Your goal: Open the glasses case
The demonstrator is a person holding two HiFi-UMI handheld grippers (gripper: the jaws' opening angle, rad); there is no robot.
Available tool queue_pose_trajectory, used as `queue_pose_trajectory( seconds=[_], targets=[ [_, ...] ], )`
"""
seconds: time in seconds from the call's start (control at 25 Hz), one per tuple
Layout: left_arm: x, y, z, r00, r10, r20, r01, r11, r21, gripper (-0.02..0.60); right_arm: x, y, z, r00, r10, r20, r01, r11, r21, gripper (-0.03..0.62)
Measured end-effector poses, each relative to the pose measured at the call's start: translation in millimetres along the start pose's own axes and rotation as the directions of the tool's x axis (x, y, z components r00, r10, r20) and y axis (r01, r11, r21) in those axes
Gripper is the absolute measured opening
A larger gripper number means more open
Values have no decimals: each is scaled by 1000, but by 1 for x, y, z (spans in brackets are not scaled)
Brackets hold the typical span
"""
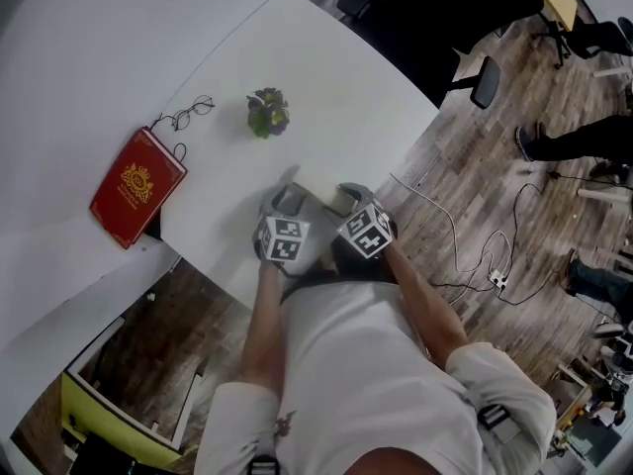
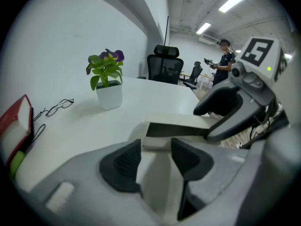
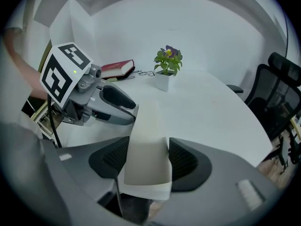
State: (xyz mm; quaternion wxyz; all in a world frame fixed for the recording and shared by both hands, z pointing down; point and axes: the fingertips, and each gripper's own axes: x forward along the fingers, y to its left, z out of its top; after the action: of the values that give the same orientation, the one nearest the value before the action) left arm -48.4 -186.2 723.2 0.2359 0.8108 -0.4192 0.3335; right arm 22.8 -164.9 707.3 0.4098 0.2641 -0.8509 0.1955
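Nearest, the left hand-held gripper (image 2: 155, 143) clamps the glasses case (image 2: 175, 122) body on the tabletop (image 2: 89, 126); the right hand-held gripper (image 3: 148, 142) grasps its partly raised lid (image 3: 146, 119).

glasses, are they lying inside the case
No, the glasses lie out on the table beside the red book, well apart from the case.

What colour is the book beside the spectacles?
Red hardcover book with gold emblem; head view shows best.
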Motion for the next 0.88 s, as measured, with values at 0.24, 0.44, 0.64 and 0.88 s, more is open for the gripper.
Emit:
queue_pose_trajectory(
  seconds=[0.24, 0.44, 0.64, 0.88],
  targets=[
    [-1, 0, 0, 1000, -1, -4, 0, 1000, -6, 202, -4, -2, 4, 1000, 0, 9, 0, 1000, -3, 242],
    [0, 0, 1, 1000, -2, 0, 2, 1000, -4, 202, -6, -4, 5, 1000, -1, 14, 1, 1000, -4, 229],
    [-2, 0, 8, 1000, 0, 22, -1, 1000, 5, 202, -9, -5, 7, 1000, 0, 20, 1, 1000, -5, 215],
    [-2, 0, 7, 1000, -1, 20, 1, 1000, 0, 202, -11, -7, 9, 1000, -5, 28, 5, 1000, -1, 195]
  ],
)
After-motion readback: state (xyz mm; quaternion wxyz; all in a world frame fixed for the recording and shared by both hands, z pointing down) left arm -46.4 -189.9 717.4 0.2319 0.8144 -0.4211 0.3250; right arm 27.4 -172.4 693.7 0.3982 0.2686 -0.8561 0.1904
